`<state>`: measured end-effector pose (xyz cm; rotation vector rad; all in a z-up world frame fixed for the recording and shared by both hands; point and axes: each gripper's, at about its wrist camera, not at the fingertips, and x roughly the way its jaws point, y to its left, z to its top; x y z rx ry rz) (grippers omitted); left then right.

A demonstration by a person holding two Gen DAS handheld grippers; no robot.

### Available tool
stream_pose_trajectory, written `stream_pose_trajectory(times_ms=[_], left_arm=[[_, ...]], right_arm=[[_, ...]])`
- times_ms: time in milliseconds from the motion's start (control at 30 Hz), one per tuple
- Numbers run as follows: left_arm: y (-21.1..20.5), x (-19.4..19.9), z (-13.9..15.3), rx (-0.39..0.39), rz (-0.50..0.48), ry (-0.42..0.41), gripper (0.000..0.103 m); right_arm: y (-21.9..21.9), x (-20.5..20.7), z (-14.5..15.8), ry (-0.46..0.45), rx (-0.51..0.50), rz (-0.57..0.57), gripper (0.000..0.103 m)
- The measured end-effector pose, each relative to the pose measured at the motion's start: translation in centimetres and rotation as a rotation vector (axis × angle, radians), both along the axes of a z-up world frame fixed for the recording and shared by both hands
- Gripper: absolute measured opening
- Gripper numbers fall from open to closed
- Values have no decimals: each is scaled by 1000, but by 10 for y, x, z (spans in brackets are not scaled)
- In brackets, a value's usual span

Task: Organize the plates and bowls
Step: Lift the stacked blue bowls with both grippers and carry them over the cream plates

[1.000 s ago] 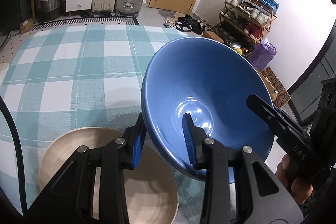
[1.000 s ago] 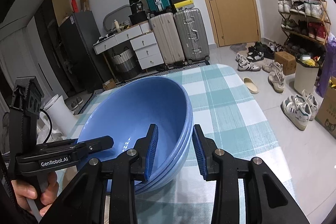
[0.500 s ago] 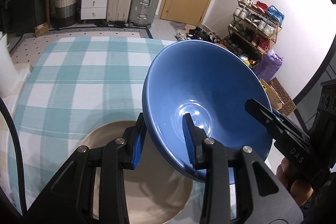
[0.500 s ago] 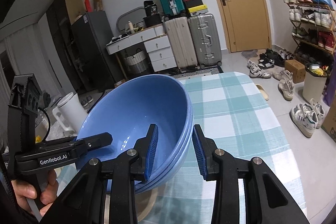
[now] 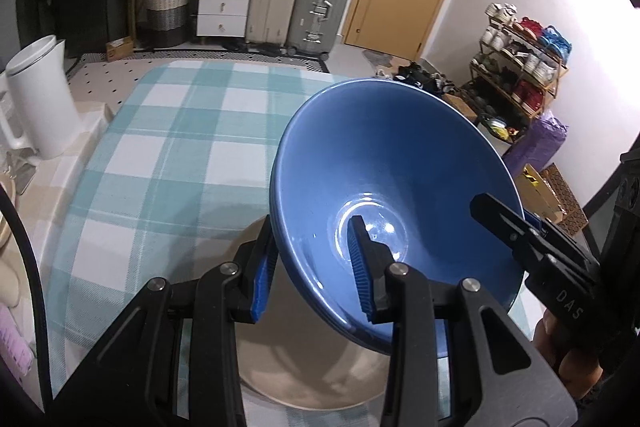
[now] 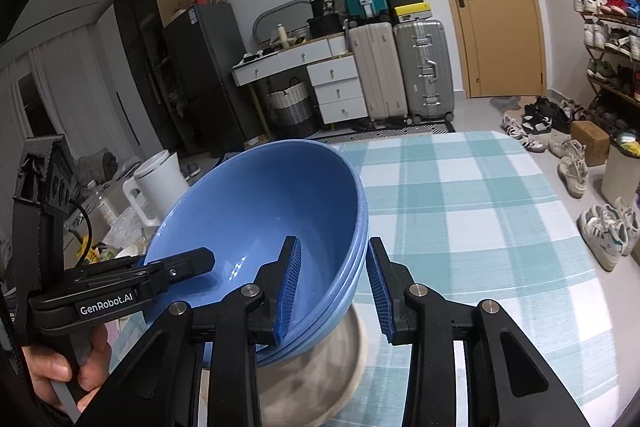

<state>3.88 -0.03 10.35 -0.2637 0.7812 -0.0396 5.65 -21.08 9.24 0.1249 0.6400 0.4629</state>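
While the scene is read from its left side, a white plastic kettle-like jug [image 5: 38, 99] is seen standing on a beige surface beside the teal-and-white checked tabletop [image 5: 168, 155]. Near the front edge of that tabletop a round beige ceramic plate [image 5: 304, 367] is laid flat. Above the plate a stack of glossy blue ceramic bowls [image 5: 384, 163] is held tilted and clear of the cloth, with three nested rims visible in the right wrist view [image 6: 256, 219]. The left rim of the stack is clamped by the left hand-held gripper [image 5: 310, 273], one blue ribbed pad being pressed against the outer wall and the other against the inner wall, so the jaws are closed narrowly on the rim. The opposite rim is clamped in the same manner by the right hand-held gripper [image 6: 334, 291], whose left pad lies inside the bowl and whose right pad lies against the outside. Each gripper is seen from the other's camera as a black tool gripped by a hand [image 6: 60, 371]. Farther back, a white drawer unit [image 6: 336, 87] and upright grey suitcases [image 6: 400, 71] are lined against the wall, a wooden door [image 6: 496, 7] is shut, and a shoe rack [image 5: 520, 67] is set at the far right.
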Motion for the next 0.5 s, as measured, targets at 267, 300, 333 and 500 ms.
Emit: stream_pose_trajectory(times_ms=[267,300,333,500], left_arm=[[11,-1,-14,9,36,17,31],[11,0,-15,9,38,21,31],[12,1,-18,8,41,26,31],[17,7,-28,10,52,46,31]], right_arm=[[21,7,-17,35,-32,33,35],[21,9,-18,36,-36,35,35],[22,10,-20,39,-38,38,35],[26,15,-28,61,-41,46,35]])
